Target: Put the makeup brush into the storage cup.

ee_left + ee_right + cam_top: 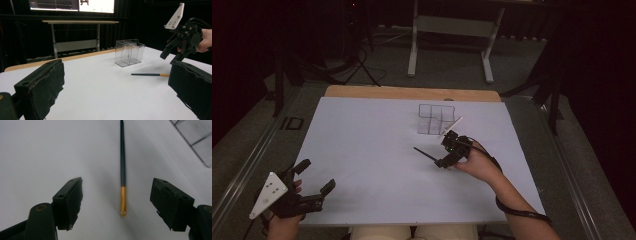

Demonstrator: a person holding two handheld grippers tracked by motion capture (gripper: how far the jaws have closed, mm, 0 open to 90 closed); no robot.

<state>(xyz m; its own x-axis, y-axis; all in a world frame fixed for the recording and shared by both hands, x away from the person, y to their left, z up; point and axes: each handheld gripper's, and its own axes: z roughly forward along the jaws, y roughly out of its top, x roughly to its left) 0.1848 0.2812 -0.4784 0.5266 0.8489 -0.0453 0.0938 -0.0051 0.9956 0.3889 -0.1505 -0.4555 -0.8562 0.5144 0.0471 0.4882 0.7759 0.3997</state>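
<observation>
A thin black brush (pixel 424 154) with a gold ferrule lies on the white table (pixel 362 135), left of my right gripper (pixel 441 161). In the right gripper view my right gripper (pixel 116 205) is open and points down at the table. The brush (pixel 122 167) runs away between its jaws; the gold end (pixel 123 200) lies midway between them, untouched. A clear compartment box (pixel 435 119) stands just beyond. My left gripper (pixel 318 176) is open and empty at the table's near left corner. From the left gripper view, the brush (pixel 147 74) and box (pixel 129 52) lie ahead.
A wooden strip (pixel 412 93) edges the table's far side. Beyond it stands a grey desk frame (pixel 449 30) on the floor. A monitor (pixel 72 5) glows at the back in the left gripper view. The clear box's corner (pixel 197 140) shows in the right gripper view.
</observation>
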